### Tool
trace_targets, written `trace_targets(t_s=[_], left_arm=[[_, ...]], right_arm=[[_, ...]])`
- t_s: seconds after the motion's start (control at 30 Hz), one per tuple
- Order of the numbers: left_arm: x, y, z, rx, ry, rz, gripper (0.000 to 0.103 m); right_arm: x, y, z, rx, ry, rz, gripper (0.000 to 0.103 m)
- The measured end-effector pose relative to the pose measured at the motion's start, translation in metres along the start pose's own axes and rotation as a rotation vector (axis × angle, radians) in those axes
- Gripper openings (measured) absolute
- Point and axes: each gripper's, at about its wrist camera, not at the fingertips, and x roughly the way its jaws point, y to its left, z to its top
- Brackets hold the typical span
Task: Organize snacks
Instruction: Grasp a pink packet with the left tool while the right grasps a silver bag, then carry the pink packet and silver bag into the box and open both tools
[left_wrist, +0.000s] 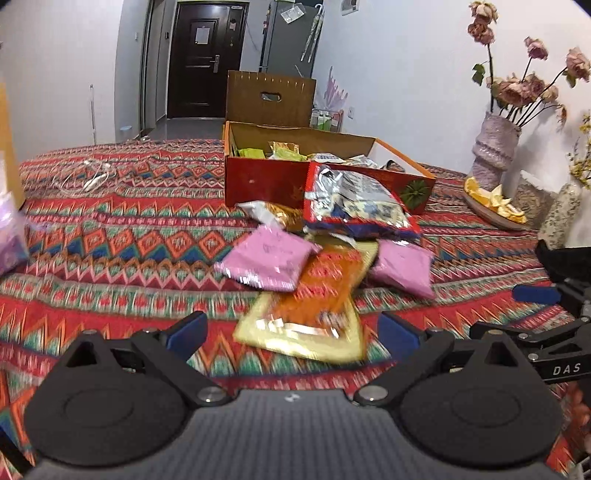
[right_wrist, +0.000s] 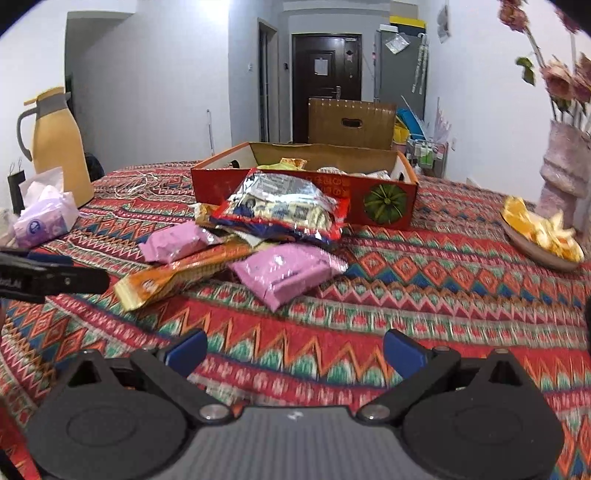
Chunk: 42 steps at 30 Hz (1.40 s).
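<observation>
Left gripper (left_wrist: 291, 332): fingers spread wide, nothing held, low over the patterned tablecloth (left_wrist: 110, 258), pointing at the snack pile. The near end of the orange-and-yellow snack packet (left_wrist: 317, 306) lies between its blue pads (left_wrist: 186, 330), with no contact visible.

Right gripper (right_wrist: 295, 354): also wide open and empty, low and level over bare cloth, short of the pile. Nearest item ahead is a pink packet (right_wrist: 288, 273), apart from the fingers. From the left wrist view, the right gripper's body is visible at the far right edge, alongside and slightly forward.

Pile sits just in front of the red cardboard box (left_wrist: 266, 177): a large red-edged foil bag (left_wrist: 354, 203) on top, leaning against the box's front wall, two pink packets flanking the orange one, and a gold-wrapped item (left_wrist: 277, 214) behind. The box is open-topped and already holds several packets.

Off to the sides: plate of orange peels (right_wrist: 543, 236), vase of dried roses (left_wrist: 495, 147), tissue pack (right_wrist: 44, 221), yellow thermos jug (right_wrist: 59, 144).
</observation>
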Motion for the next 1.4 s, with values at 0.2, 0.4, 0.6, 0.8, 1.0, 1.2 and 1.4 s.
trace_targets(t_s=[0.2,0.4,0.6,0.8,1.0,1.2,1.4], left_arm=[[0.037,0.004,0.030,0.059,0.002,0.005,0.100],[0.077,0.015,0.047,0.083,0.034,-0.006,0.100],[0.109,0.032,0.051,0.010,0.070,-0.050,0.099],[0.118,0.030,0.046,0.030,0.048,-0.076,0.087],[0.111,0.024,0.044,0.065,0.059,-0.071,0.062],[0.089,0.017,0.037,0.034,0.080,-0.047,0.062],[0.040,0.009,0.028,-0.043,0.020,-0.014,0.062]], right_arm=[[0.036,-0.001,0.035,-0.097,-0.037,-0.010,0.102],[0.084,-0.006,0.068,-0.193,-0.074,-0.008,0.102],[0.129,-0.004,0.095,-0.348,-0.103,0.082,0.102],[0.165,0.008,0.101,-0.516,-0.069,0.133,0.102],[0.165,-0.006,0.103,-0.366,0.009,0.283,0.075],[0.123,-0.008,0.081,-0.324,0.003,0.211,0.048],[0.060,-0.029,0.059,-0.159,-0.077,0.131,0.048]])
